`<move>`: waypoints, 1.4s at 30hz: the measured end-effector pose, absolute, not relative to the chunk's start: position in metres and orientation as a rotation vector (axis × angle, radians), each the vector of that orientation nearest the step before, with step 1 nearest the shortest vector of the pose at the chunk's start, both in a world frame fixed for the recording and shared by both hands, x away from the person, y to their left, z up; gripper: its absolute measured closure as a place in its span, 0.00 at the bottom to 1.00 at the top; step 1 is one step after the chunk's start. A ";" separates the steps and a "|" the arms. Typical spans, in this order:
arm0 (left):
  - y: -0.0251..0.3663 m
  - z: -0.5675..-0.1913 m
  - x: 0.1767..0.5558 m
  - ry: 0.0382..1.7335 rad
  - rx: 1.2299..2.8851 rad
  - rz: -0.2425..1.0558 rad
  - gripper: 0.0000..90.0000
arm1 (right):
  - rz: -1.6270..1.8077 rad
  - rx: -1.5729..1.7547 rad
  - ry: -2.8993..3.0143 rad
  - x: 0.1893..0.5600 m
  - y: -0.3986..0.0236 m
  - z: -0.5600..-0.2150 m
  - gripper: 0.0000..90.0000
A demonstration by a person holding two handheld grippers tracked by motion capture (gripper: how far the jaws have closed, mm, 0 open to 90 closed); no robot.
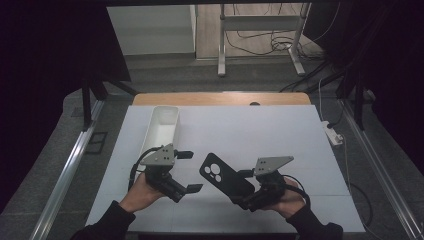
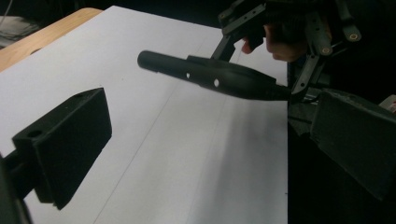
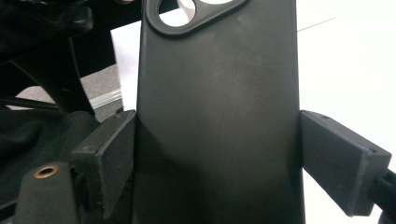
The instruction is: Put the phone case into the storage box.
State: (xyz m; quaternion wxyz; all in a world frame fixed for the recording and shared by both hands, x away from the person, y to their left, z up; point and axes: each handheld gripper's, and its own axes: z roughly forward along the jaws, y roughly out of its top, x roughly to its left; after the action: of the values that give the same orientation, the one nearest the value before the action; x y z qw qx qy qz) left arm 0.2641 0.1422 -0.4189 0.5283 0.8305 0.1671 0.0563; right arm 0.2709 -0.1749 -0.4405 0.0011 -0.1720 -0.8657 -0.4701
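Both jaws of the right tool [image 3: 217, 154] clamp the phone case [image 3: 217, 107] edges

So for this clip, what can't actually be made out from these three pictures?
- Inside of the white bin: high view, its near wall and the left gripper cover the bottom.
- Inner face of the phone case: turned away in the right gripper view, edge-on in the left gripper view.
- Lower end of the case: buried in the right gripper.
- Room corners: too dark.
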 end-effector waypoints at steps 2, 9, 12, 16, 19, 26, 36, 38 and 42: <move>0.142 -0.419 0.264 0.392 1.982 0.131 0.00 | -1.480 -0.520 -2.712 0.270 -0.174 -0.441 0.16; 0.141 -0.423 0.266 0.358 1.974 0.097 0.00 | -1.496 -0.465 -2.682 0.269 -0.171 -0.442 0.16; 0.141 -0.425 0.268 0.342 1.967 0.070 0.00 | -1.512 -0.439 -2.664 0.269 -0.170 -0.441 0.16; 0.140 -0.425 0.270 0.324 1.959 0.036 0.00 | -1.530 -0.398 -2.644 0.268 -0.167 -0.441 0.16; 0.139 -0.426 0.270 0.303 1.946 0.003 0.00 | -1.534 -0.377 -2.633 0.267 -0.165 -0.441 0.16; 0.137 -0.426 0.272 0.257 1.923 -0.066 0.00 | -1.541 -0.332 -2.609 0.267 -0.162 -0.441 0.16; 0.135 -0.427 0.271 0.204 1.906 -0.131 0.06 | -1.543 -0.271 -2.585 0.265 -0.160 -0.441 0.16; 0.135 -0.428 0.271 0.194 1.904 -0.144 0.08 | -1.543 -0.253 -2.588 0.265 -0.160 -0.441 0.16; 0.136 -0.428 0.272 0.190 1.903 -0.151 0.10 | -1.540 -0.240 -2.588 0.264 -0.160 -0.442 0.16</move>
State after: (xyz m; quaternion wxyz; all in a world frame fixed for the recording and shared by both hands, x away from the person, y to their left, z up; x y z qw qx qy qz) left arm 0.2716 0.1359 -0.4283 0.5741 0.8122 0.0811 -0.0644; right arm 0.2642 -0.1602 -0.4417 0.0605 -0.0794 -0.8551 -0.5088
